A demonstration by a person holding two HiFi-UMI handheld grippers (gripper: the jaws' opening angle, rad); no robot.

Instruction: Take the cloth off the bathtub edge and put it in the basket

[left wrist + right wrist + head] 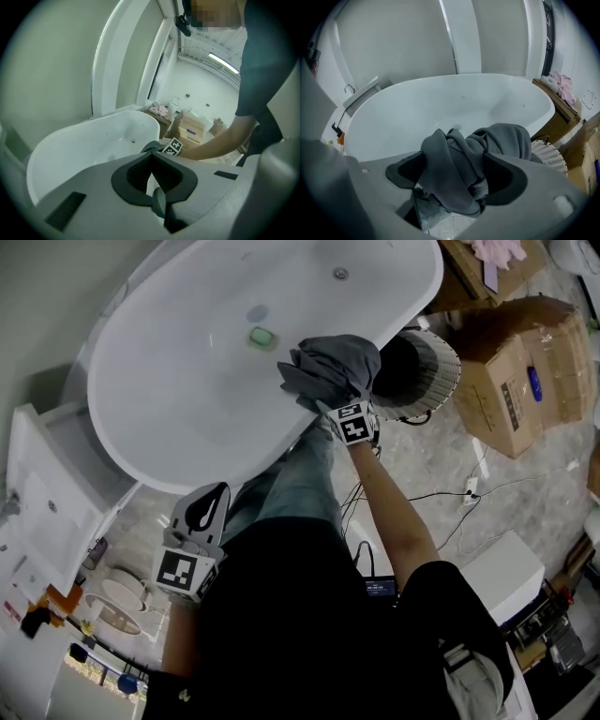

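A crumpled grey cloth (330,367) (461,159) lies bunched on the near rim of the white bathtub (159,474) (440,80). My right gripper (336,405) (455,174) points steeply down onto it. Its jaws stand wide apart with the cloth bulging between the two dark pads (405,171), and no squeeze shows. A round woven basket (433,371) (549,154) stands on the floor just right of the tub, close behind the cloth. My left gripper (206,510) (152,174) hangs lower left beside the tub's outer wall, jaws together and empty.
Cardboard boxes (525,371) stand right of the basket. A small green object (261,336) lies inside the tub near the cloth. Cables (450,502) trail over the floor. A white cabinet (47,484) sits left of the tub, and a white box (502,570) at lower right.
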